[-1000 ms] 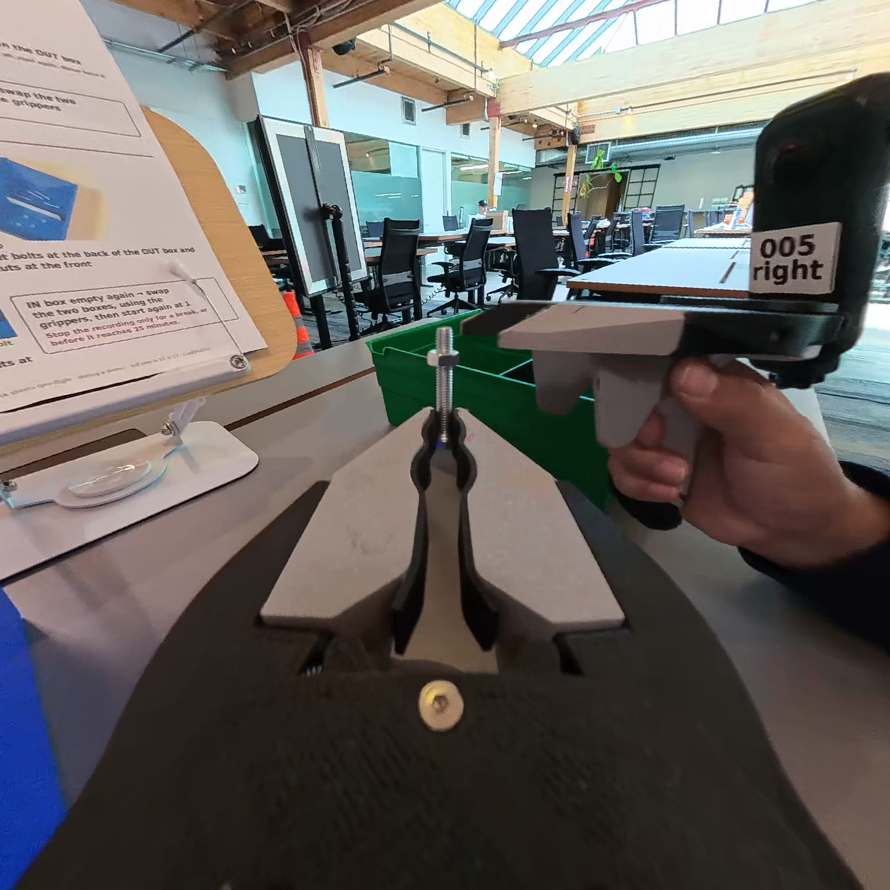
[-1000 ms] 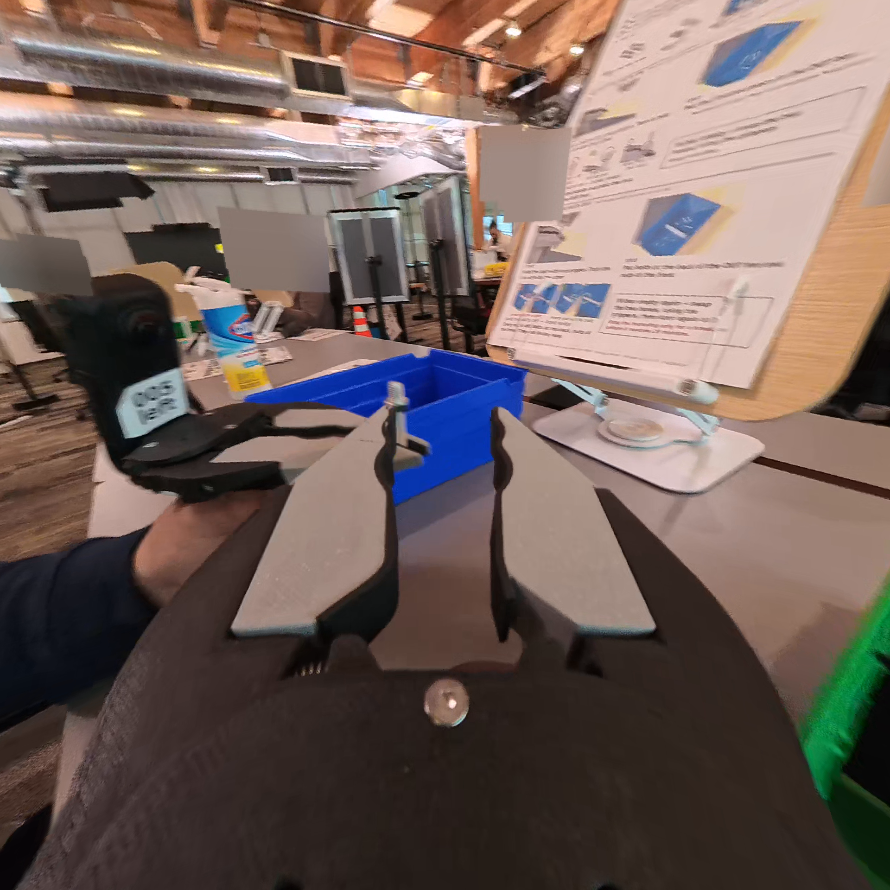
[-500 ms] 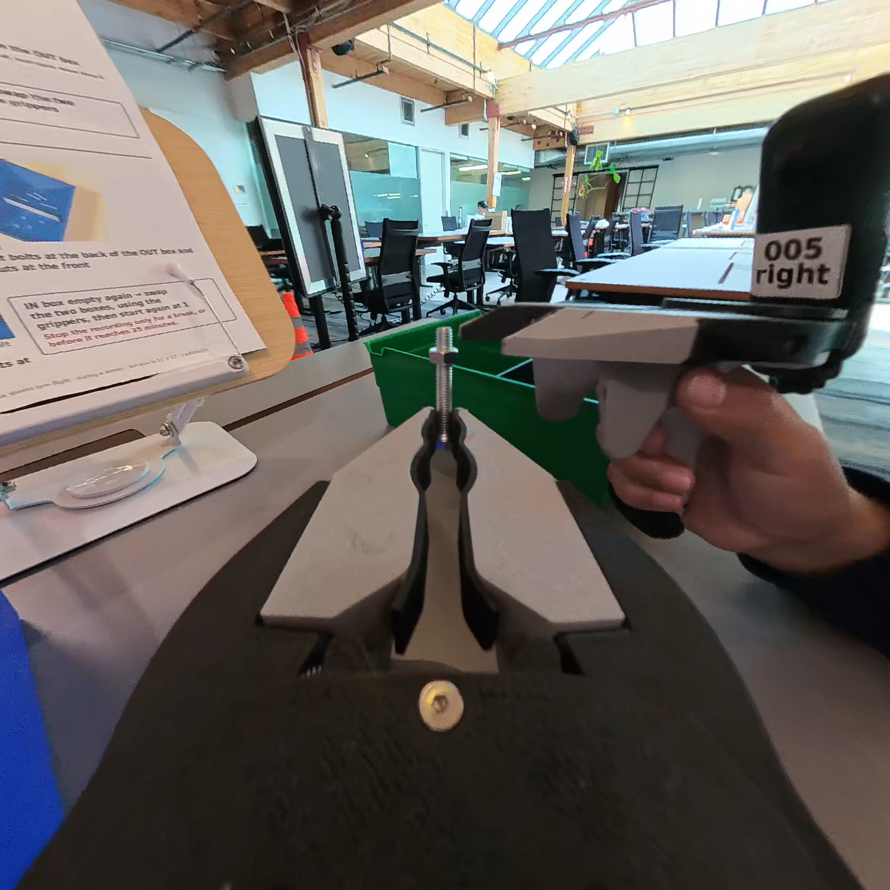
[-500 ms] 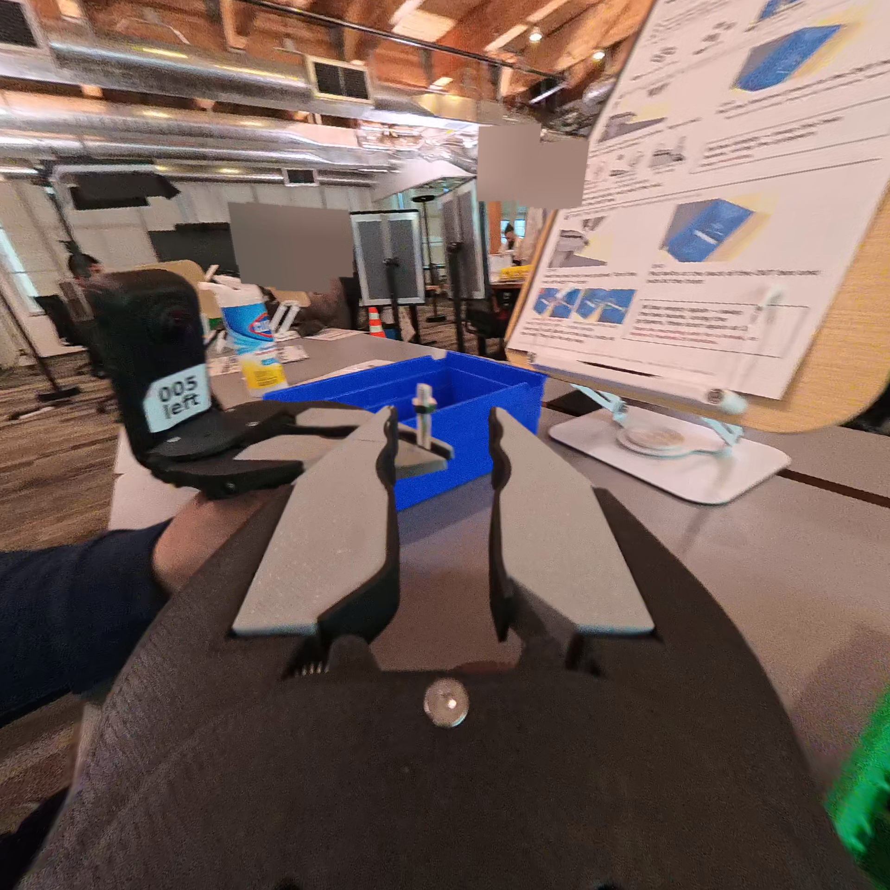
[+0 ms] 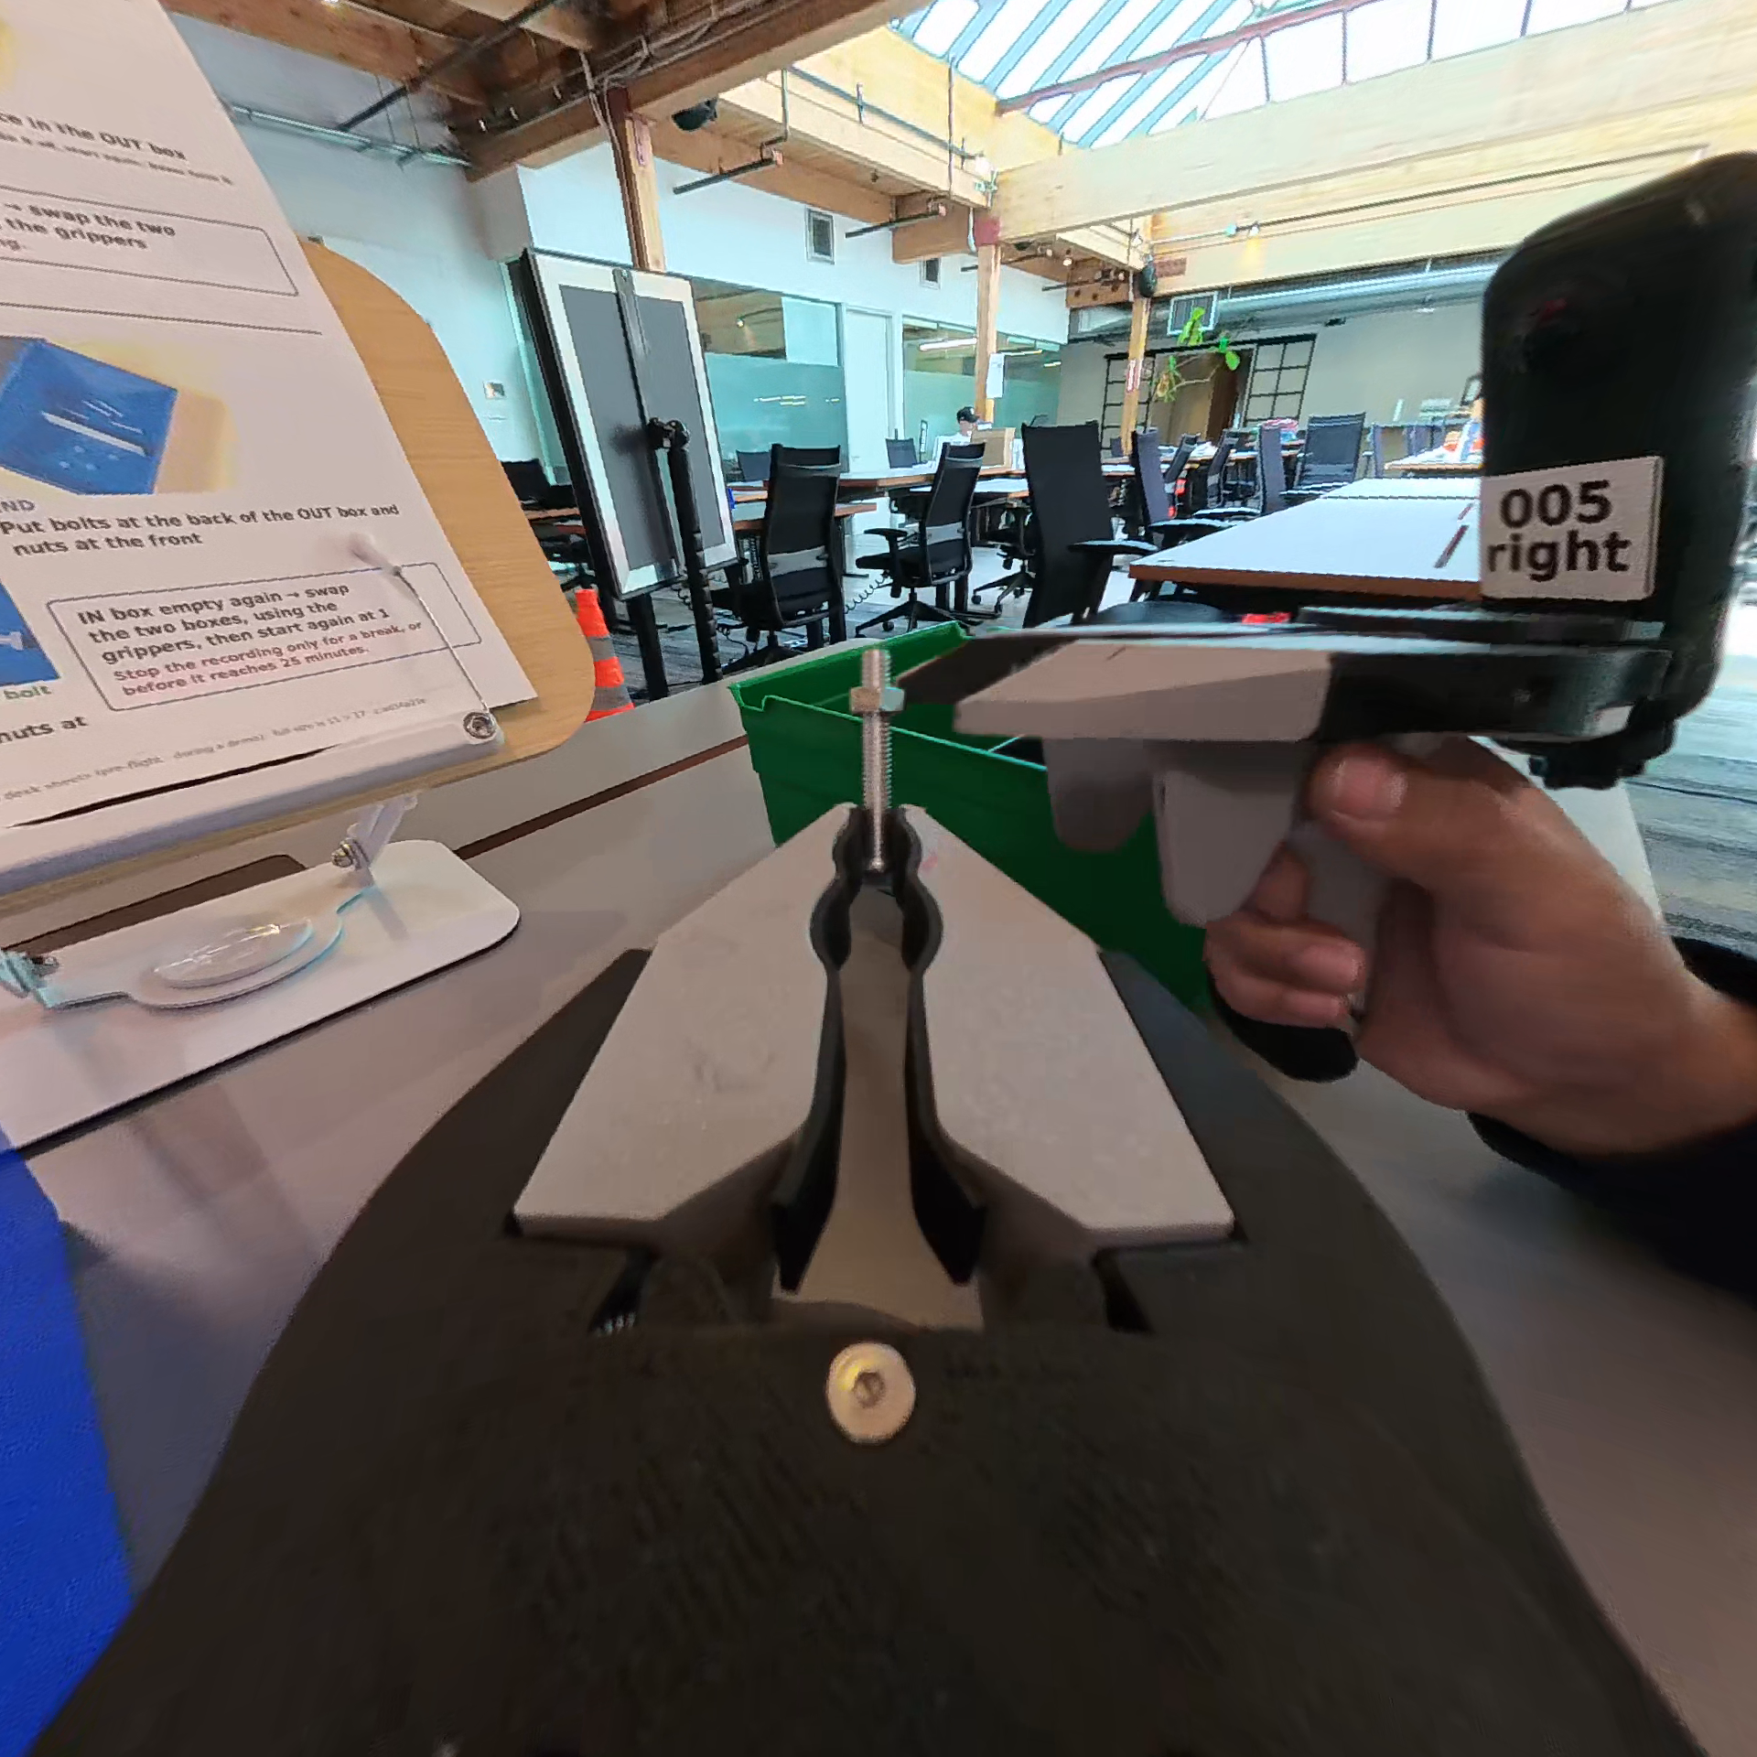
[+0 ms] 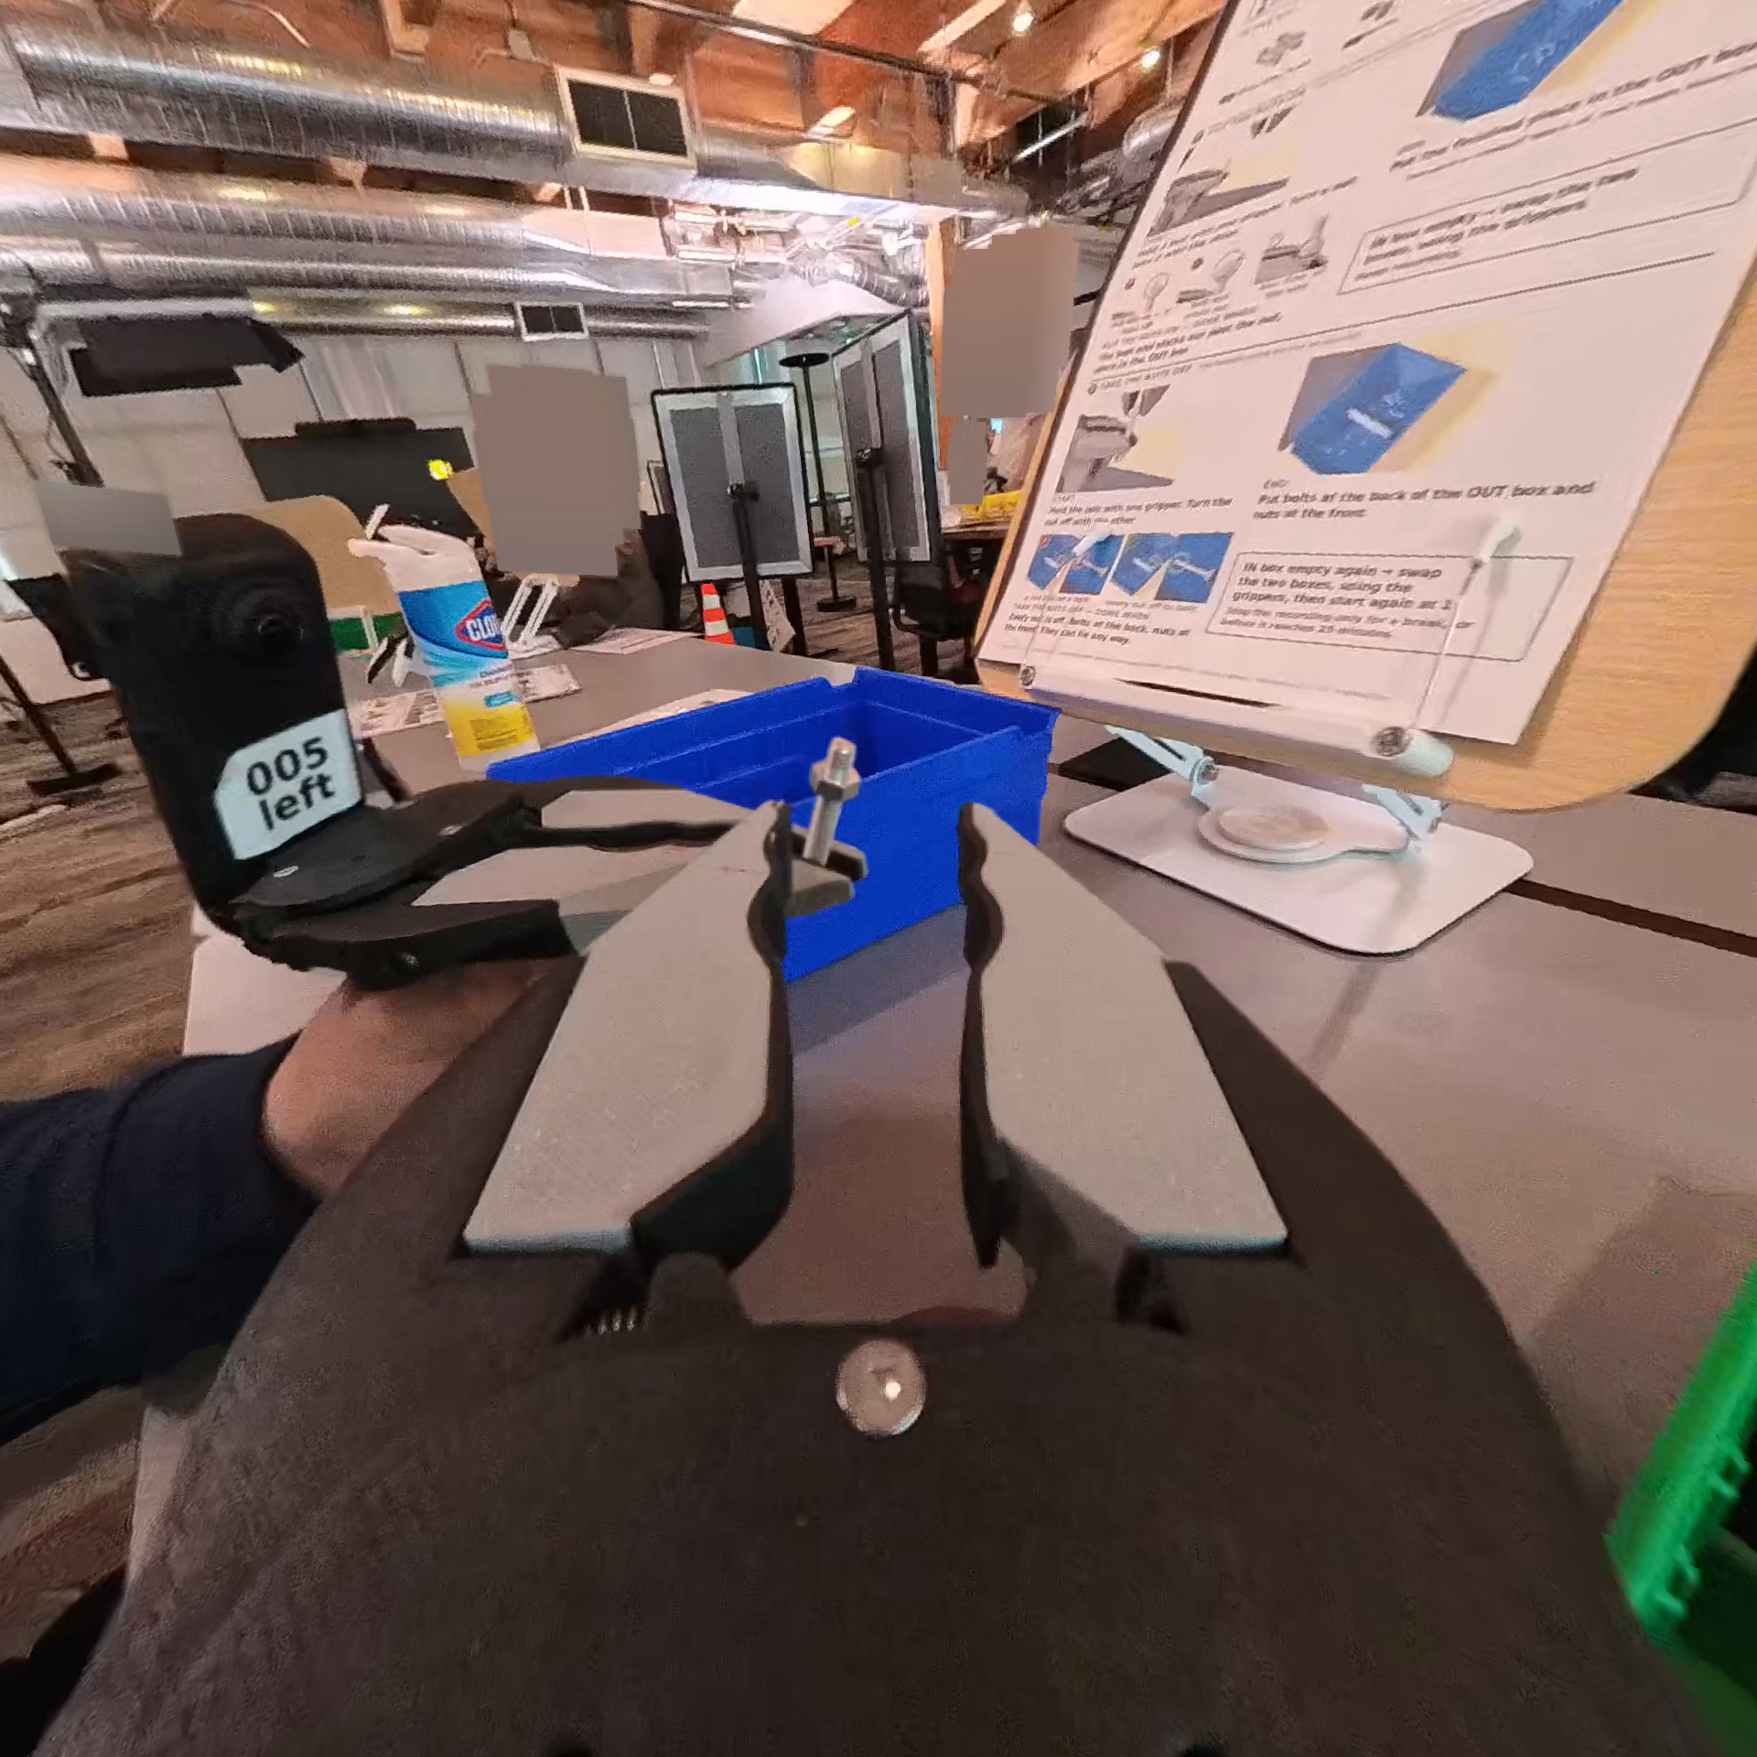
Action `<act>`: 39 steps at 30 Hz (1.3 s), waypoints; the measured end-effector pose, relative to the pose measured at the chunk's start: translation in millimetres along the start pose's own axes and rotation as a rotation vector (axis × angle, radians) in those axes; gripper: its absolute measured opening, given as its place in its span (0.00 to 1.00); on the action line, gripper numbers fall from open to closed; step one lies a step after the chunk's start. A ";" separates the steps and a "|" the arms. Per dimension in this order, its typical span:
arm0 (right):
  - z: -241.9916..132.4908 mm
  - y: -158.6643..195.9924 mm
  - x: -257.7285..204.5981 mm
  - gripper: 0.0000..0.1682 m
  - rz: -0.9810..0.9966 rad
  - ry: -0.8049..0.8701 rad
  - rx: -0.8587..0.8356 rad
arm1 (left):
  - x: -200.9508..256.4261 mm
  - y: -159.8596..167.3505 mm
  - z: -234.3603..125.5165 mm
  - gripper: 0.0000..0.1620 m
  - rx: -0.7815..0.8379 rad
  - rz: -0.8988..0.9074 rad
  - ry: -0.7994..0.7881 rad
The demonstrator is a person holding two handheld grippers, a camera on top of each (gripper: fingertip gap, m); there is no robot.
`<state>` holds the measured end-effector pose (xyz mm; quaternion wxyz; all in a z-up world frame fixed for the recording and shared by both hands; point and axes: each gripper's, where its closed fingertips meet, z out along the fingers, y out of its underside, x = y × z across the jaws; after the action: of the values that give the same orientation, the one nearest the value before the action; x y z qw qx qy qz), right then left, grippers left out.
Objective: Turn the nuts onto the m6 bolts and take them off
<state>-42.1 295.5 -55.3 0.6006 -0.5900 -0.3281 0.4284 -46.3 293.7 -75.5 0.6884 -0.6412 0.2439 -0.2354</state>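
Right gripper (image 6: 870, 837) has closed in, jaws apart; left gripper (image 5: 875, 846) clamps the M6 bolt (image 5: 873, 770), hex nut (image 5: 877, 701) near its tip, unremoved.

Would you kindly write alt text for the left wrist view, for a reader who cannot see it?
The left gripper is shut on an upright bolt with a nut near its top. The right gripper, held in a hand, reaches in beside the nut. A green bin and a document stand sit behind on the grey table.
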 end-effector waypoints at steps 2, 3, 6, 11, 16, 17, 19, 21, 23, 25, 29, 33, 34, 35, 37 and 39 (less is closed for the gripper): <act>2.4 2.4 -7.1 0.19 -0.013 -0.032 -0.014 | 3.2 1.5 0.9 0.01 -0.007 0.026 0.005; 1.8 0.3 -10.9 0.17 -0.012 -0.053 -0.001 | 3.7 2.1 1.2 0.01 -0.010 0.029 0.006; 1.7 -1.2 -15.9 0.12 0.050 -0.113 0.013 | 7.2 0.8 1.4 0.01 0.000 0.022 0.029; 1.5 -2.5 -21.6 0.17 0.136 -0.198 0.021 | 13.9 2.3 2.4 0.01 -0.013 0.050 0.048; 3.2 -2.4 -26.6 0.23 0.119 -0.214 0.019 | 28.6 3.8 4.9 0.01 -0.019 0.082 0.088; 2.3 -3.1 -19.3 0.21 0.101 -0.165 0.025 | 25.8 2.0 4.3 0.01 -0.011 0.084 0.074; -1.6 -6.9 -10.8 0.19 0.095 -0.121 0.047 | 16.8 -2.2 1.2 0.01 0.008 0.067 0.042; -2.5 -7.1 -12.0 0.18 0.123 -0.148 0.048 | 9.2 -4.9 -1.4 0.01 0.019 0.051 0.022; 0.0 -4.0 -21.2 0.18 0.148 -0.208 0.030 | 9.3 -3.9 -1.0 0.01 0.013 0.043 0.030; 2.5 -4.7 -33.3 0.24 0.144 -0.256 0.031 | 19.5 -0.7 1.5 0.01 0.000 0.054 0.069; 4.0 -1.5 -28.1 0.22 0.066 -0.186 0.016 | 30.4 1.6 4.5 0.01 -0.009 0.094 0.086; -4.9 -11.3 -15.7 0.18 0.117 -0.167 0.073 | 12.2 -5.5 -1.6 0.01 0.018 0.067 0.029; -5.9 -12.0 -15.5 0.16 0.119 -0.174 0.076 | 10.0 -5.5 -2.2 0.01 0.017 0.057 0.027; -6.0 -11.7 -18.5 0.15 0.118 -0.194 0.072 | 10.0 -5.3 -2.1 0.01 0.016 0.049 0.031; -2.3 -8.8 -28.4 0.18 0.119 -0.235 0.057 | 18.7 -1.9 0.5 0.01 0.002 0.056 0.065; 2.0 -4.6 -35.8 0.23 0.113 -0.255 0.033 | 29.7 2.3 3.7 0.01 -0.013 0.085 0.090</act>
<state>-58.3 264.3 -46.5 0.5386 -0.5385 -0.3607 0.5383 -21.0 277.8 -78.6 0.6820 -0.6235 0.3033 -0.2328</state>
